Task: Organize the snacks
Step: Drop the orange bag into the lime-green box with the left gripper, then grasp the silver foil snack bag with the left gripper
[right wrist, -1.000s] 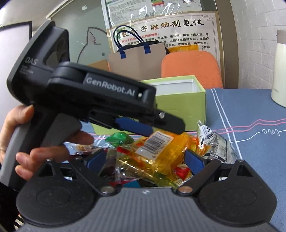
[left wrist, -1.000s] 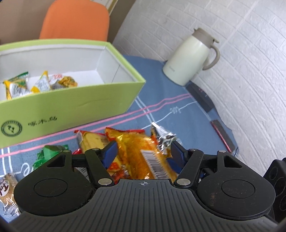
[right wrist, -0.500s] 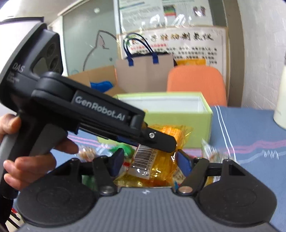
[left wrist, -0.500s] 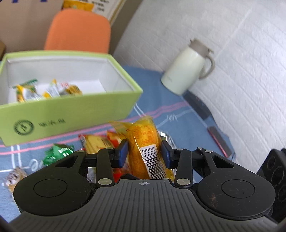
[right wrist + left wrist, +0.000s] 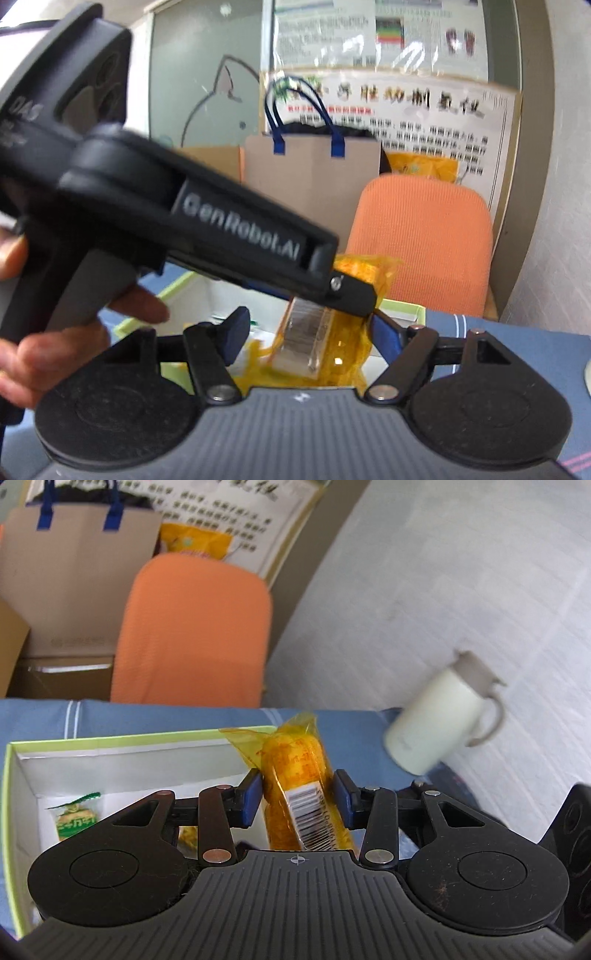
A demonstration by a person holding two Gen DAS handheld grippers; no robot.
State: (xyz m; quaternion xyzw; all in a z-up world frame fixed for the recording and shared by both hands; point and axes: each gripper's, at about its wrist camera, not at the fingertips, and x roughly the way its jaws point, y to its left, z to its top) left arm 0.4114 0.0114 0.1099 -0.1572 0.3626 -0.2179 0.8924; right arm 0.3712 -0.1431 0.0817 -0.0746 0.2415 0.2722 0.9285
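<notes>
The left gripper [image 5: 297, 801] is clamped on a yellow pack [image 5: 301, 779]: both blue pads [image 5: 249, 797] press its sides, and it stands between them with its barcode facing the camera and its sealed end pointing away, up past the fingertips. The pack hangs in the air over the green box [image 5: 9, 812], above the box's right part and near its far wall. The box is open, white inside, and sits on the blue cloth [image 5: 147, 716] of the tabletop. A green-topped snack [image 5: 75, 818] lies on the box floor toward its left wall, and another yellowish snack shows just behind the left finger, mostly hidden.

In the right wrist view the left gripper's black body [image 5: 207, 229] crosses the picture from the left, held by a hand [image 5: 55, 343], with the yellow pack [image 5: 325, 343] hanging under its tip. The right gripper [image 5: 310, 332] has its jaws opening. The pack lies between them, but the left pad [image 5: 236, 332] stands clear of it; whether the right pad touches the wrapper cannot be told, as the other gripper's tip covers that spot.

Beyond the table's far edge stand an orange chair [image 5: 192, 627] and a brown paper bag [image 5: 74, 576] with blue handles. A cream jug [image 5: 439, 723], blurred, stands near the tabletop's far right edge by the white wall.
</notes>
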